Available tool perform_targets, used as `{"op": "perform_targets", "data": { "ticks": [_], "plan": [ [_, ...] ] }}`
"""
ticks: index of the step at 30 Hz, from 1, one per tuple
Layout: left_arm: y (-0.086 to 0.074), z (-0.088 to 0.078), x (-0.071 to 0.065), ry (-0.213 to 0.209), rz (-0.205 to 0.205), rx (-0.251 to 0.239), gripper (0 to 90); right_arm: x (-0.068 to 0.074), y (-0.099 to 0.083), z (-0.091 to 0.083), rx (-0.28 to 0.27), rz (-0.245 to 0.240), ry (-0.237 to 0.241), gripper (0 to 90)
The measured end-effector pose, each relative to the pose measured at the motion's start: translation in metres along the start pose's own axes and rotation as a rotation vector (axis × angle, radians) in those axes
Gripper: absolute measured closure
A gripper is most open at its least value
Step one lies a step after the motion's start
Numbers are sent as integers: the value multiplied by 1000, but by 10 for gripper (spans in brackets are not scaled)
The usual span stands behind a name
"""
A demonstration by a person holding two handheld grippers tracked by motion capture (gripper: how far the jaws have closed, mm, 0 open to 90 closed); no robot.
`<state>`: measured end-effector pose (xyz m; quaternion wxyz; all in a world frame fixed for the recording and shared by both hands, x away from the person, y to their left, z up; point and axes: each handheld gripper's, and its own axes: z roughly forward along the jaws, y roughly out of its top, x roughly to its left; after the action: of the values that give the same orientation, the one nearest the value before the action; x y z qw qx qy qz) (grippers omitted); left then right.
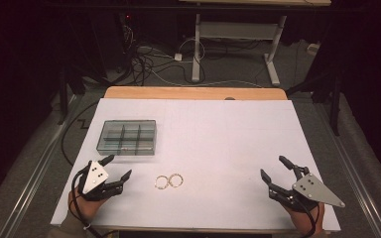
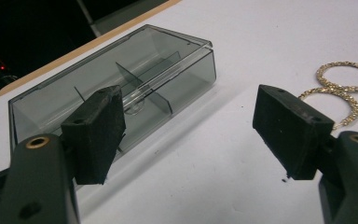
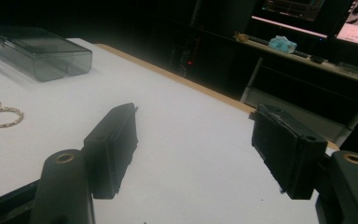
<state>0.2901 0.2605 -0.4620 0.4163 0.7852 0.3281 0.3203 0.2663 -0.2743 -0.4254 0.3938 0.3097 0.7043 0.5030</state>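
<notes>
Both pairs of jaws are held apart with nothing between them. On the left gripper (image 2: 186, 135) the pads (image 2: 95, 133) are seen as blunt black blocks with a matt, slightly pitted, rubbery surface, each set on a smooth dark arm with a brass-coloured eyelet. The right gripper (image 3: 198, 149) is built the same way and is likewise spread over bare white table cover (image 1: 218, 134).

The left gripper (image 1: 113, 167) is held low by a hand at the near left corner of the cover, its grey three-cornered plate facing up and its jaws pointed toward the grey box (image 1: 127, 137), which lies just beyond them. The right gripper (image 1: 274, 168) is held at the near right corner, well apart from the box, jaws angled up and inward.

The box is made of smoky translucent plastic, rectangular, with thin partitions dividing it into compartments; its lid is seen closed in the left gripper view (image 2: 121, 84). Two gold-coloured rings (image 1: 168, 180) of twisted, chain-like texture lie touching side by side on the cover, near the box on its near right side, between the two grippers and closer to the left one.
</notes>
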Motion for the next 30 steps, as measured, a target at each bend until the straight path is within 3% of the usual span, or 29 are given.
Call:
{"op": "perform_targets", "data": {
  "ticks": [7,13,19,21,24,26,29,30],
  "plan": [
    [0,4,0,-5,4,18,275,-2,-2,3,8,-10,-2,327],
    [-5,6,3,-13,-30,29,308,1,-6,9,30,-2,5,340],
    [-1,5,2,-23,-20,6,337,6,-10,10,53,-19,11,363],
    [-1,4,3,-24,-20,11,370,6,-10,10,56,-15,13,405],
    [-2,1,6,-23,-28,8,538,5,-13,17,82,-5,37,544],
    [-3,-2,14,-63,-29,19,630,5,-14,23,100,-9,56,623],
    [-5,-3,19,-52,-36,41,688,4,-14,30,125,-11,74,699],
    [-6,-5,22,-49,-49,45,754,4,-15,39,145,0,96,774]
  ]
}}
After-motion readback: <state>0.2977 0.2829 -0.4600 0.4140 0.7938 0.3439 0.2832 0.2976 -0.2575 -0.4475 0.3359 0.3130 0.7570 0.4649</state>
